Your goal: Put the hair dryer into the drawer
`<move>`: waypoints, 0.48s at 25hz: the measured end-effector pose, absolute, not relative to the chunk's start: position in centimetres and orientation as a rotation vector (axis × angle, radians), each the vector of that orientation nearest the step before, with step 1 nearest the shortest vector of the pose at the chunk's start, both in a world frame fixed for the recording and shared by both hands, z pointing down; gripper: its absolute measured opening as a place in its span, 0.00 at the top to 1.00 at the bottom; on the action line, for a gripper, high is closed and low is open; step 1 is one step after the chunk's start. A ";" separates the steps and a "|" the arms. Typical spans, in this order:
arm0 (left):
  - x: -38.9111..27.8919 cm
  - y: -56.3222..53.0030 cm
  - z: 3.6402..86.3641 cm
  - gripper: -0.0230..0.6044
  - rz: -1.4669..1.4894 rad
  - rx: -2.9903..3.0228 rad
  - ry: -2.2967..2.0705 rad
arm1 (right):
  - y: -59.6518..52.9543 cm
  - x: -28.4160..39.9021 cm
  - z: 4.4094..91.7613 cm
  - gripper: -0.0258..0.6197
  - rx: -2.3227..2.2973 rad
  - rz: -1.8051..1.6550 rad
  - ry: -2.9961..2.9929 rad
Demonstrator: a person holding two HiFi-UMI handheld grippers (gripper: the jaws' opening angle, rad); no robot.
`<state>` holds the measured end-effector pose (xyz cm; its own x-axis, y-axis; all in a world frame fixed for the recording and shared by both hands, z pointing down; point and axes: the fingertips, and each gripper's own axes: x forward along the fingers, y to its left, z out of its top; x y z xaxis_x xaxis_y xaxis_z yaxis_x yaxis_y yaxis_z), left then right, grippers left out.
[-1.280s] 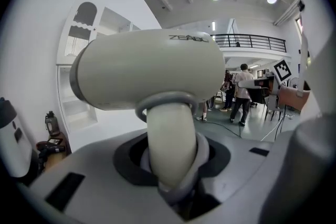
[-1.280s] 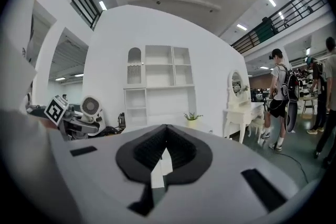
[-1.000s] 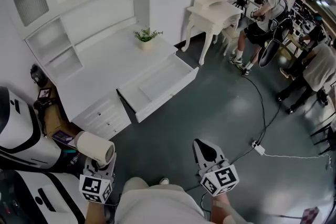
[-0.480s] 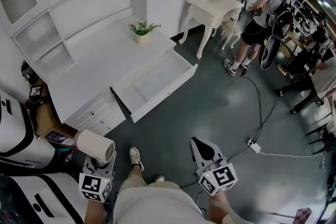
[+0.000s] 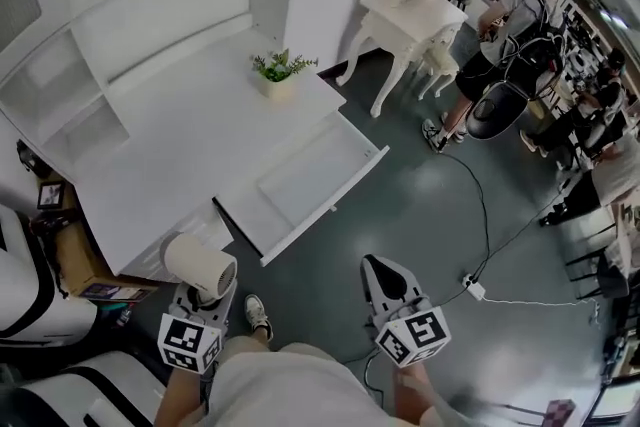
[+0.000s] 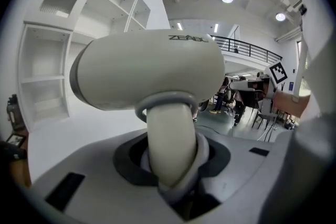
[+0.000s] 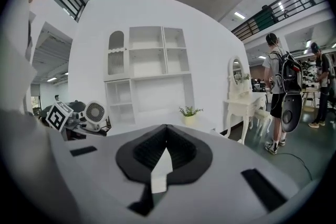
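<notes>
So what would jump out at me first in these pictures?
Probably the cream hair dryer, clamped by its handle in the left tongs, low left in the head view. Next, the white drawer standing open and empty in the desk ahead, which bears a small potted plant. The right tongs are shut and empty.

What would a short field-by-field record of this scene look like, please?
Left gripper: fingers shut on the dryer's handle
Right gripper: shut, empty
Drawer: open, nothing visible inside
Desk: white, with a plant on it
Dryer place: held up, short of the drawer
</notes>
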<state>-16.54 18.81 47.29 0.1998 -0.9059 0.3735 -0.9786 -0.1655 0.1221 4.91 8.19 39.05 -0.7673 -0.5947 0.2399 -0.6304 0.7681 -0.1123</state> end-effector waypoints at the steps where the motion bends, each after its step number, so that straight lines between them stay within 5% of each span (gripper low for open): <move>1: -17.2 17.8 47.4 0.74 0.309 2.163 -1.749 | 7.4 3.9 38.8 0.95 0.986 0.279 -2.773; 12: -18.5 10.5 49.7 0.74 0.340 2.225 -1.540 | 2.7 2.7 39.8 0.95 1.126 0.312 -2.667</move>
